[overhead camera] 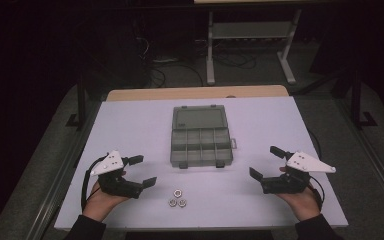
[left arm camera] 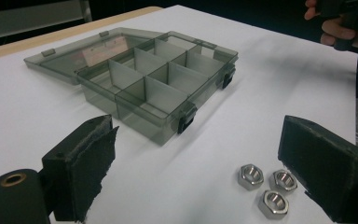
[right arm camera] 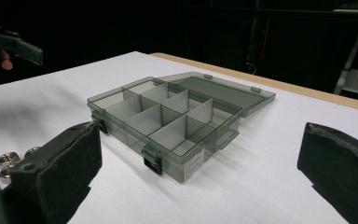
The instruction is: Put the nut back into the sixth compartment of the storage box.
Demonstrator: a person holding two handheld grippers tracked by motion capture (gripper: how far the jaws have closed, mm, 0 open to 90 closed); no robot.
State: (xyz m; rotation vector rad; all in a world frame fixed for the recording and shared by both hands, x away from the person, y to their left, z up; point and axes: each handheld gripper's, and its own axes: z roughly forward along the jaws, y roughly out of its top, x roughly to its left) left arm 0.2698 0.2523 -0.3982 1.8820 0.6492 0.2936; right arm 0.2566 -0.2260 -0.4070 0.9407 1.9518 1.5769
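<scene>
On the white table, toward its middle and far of both hands, a grey compartment box is found lying with its lid folded flat open on the far side. Its long axis is set across the table, left to right, and the latches are turned toward the person. All compartments are seen to be empty.

Nearer the front edge, three steel nuts are grouped, two of them touching or nearly so and the third just beside them. They are placed short of the box and apart from it.

The left gripper is held with jaws spread wide and nothing between them. The nuts lie just to its right and slightly nearer the person; in the left gripper view they appear just beside its right-hand jaw.

The right gripper is likewise held wide apart and empty, well apart from the nuts, which lie off to its left.

It is judged that the left gripper is the nearer one for a pick; a short move rightward and down would be called for, the box then lying ahead.
</scene>
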